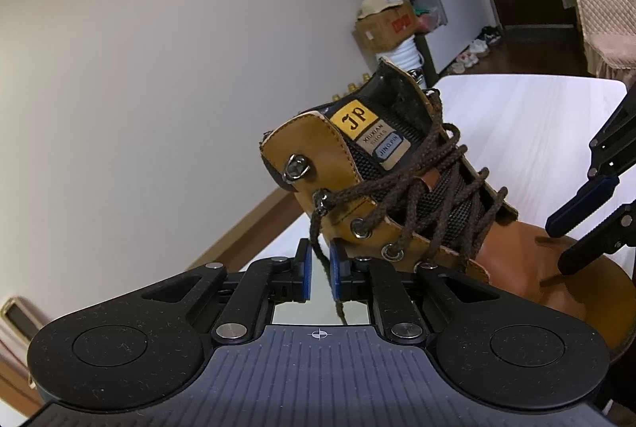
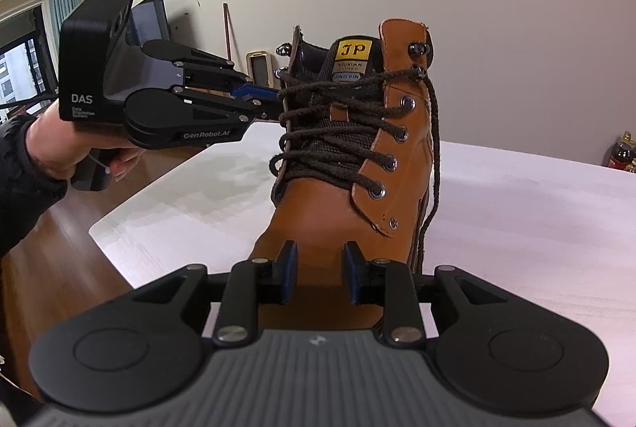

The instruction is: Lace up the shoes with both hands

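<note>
A tan leather boot (image 1: 338, 157) (image 2: 318, 212) with dark brown laces stands on the white table (image 2: 516, 212). The laces cross up the eyelets to the lower hooks. One loose lace end (image 1: 317, 240) hangs from a hook and passes between the pads of my left gripper (image 1: 320, 268), whose jaws stand nearly closed with a narrow gap. The lace lies against the right pad. From the right wrist view, the left gripper (image 2: 270, 97) sits at the boot's left side. The other lace end (image 2: 435, 149) dangles down the boot's right side. My right gripper (image 2: 320, 272) (image 1: 576, 234) hovers open over the toe.
A person's hand (image 2: 79, 149) in a dark sleeve holds the left gripper. The table's edge runs close to the boot, with wood floor (image 2: 59, 248) below. A cardboard box (image 1: 385, 26) and a covered chair (image 1: 604, 10) stand across the room. Bottles (image 2: 622, 153) sit at the far right.
</note>
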The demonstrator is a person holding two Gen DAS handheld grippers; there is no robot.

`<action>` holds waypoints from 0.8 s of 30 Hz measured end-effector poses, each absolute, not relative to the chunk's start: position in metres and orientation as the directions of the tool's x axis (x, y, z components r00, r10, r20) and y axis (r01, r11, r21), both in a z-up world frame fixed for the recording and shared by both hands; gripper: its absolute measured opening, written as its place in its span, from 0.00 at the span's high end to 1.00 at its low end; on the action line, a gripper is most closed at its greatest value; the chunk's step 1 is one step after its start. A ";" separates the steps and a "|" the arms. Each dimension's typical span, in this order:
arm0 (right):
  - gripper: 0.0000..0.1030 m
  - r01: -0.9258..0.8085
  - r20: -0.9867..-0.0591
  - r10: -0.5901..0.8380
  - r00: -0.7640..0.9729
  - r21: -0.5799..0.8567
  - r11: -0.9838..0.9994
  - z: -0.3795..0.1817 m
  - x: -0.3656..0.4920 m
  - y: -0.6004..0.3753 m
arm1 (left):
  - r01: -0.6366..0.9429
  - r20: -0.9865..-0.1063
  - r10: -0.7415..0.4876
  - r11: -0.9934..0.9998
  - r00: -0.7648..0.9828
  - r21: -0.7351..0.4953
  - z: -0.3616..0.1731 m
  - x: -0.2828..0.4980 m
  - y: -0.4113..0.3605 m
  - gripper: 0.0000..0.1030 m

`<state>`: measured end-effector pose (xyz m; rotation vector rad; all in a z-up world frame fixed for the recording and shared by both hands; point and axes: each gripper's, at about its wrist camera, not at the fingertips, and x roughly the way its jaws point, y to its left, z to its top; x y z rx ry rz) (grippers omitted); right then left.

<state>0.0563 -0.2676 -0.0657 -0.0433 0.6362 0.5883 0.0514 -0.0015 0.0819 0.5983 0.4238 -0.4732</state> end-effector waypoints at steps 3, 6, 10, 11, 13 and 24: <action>0.72 -0.531 -0.576 0.503 0.645 0.136 0.837 -0.067 0.056 -0.267 | 0.532 -0.494 -0.303 0.728 0.815 0.432 0.084 0.050 0.002 0.90; 0.72 -0.529 -0.574 0.503 0.646 0.139 0.837 -0.067 0.056 -0.268 | 0.535 -0.480 -0.318 0.729 0.817 0.427 0.086 0.051 0.004 0.90; 0.72 -0.526 -0.548 0.514 0.660 0.152 0.837 -0.066 0.054 -0.270 | 0.532 -0.455 -0.332 0.725 0.826 0.437 0.090 0.048 0.001 0.97; 0.72 -0.532 -0.529 0.528 0.665 0.161 0.831 -0.064 0.054 -0.270 | 0.530 -0.450 -0.333 0.726 0.829 0.439 0.091 0.048 0.000 0.97; 0.72 -0.564 -0.505 0.552 0.663 0.148 0.812 -0.060 0.054 -0.266 | 0.521 -0.442 -0.328 0.728 0.835 0.445 0.093 0.048 -0.002 0.98; 0.73 -0.597 -0.561 0.496 0.662 0.004 0.802 -0.069 0.059 -0.242 | 0.516 -0.555 -0.308 0.814 0.773 0.267 0.047 0.063 0.020 0.98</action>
